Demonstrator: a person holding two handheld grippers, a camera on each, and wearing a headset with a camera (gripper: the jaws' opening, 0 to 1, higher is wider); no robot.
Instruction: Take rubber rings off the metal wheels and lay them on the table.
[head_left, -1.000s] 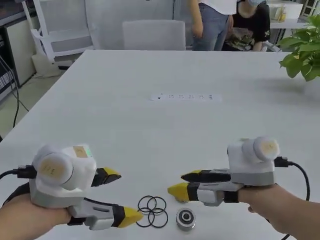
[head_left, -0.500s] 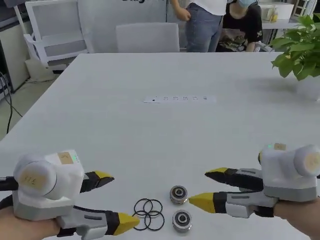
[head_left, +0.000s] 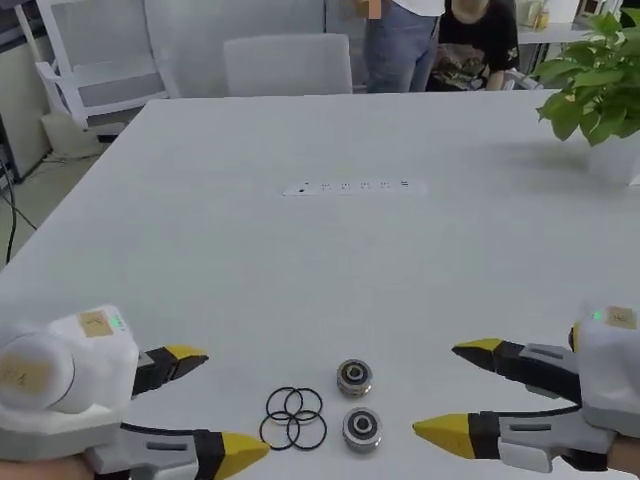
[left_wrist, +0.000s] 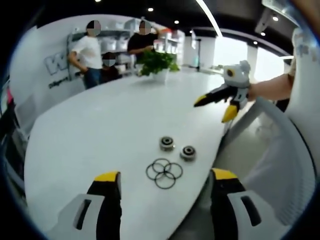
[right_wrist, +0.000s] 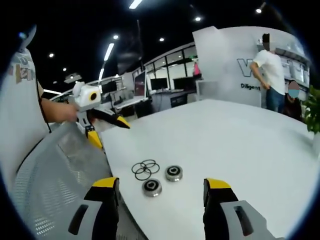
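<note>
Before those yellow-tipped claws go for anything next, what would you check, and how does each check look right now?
1. left gripper open with nothing between its jaws: ok.
2. right gripper open with nothing between its jaws: ok.
3. rubber rings lying flat on the table in one overlapping cluster, touched by neither gripper: ok.
4. far wheel and near wheel resting on the table between the two grippers, apart from the ring cluster: ok.
5. Whether a ring sits on either wheel: cannot tell, the wheels show too small.
6. Open path from each gripper to the wheels: ok.
</note>
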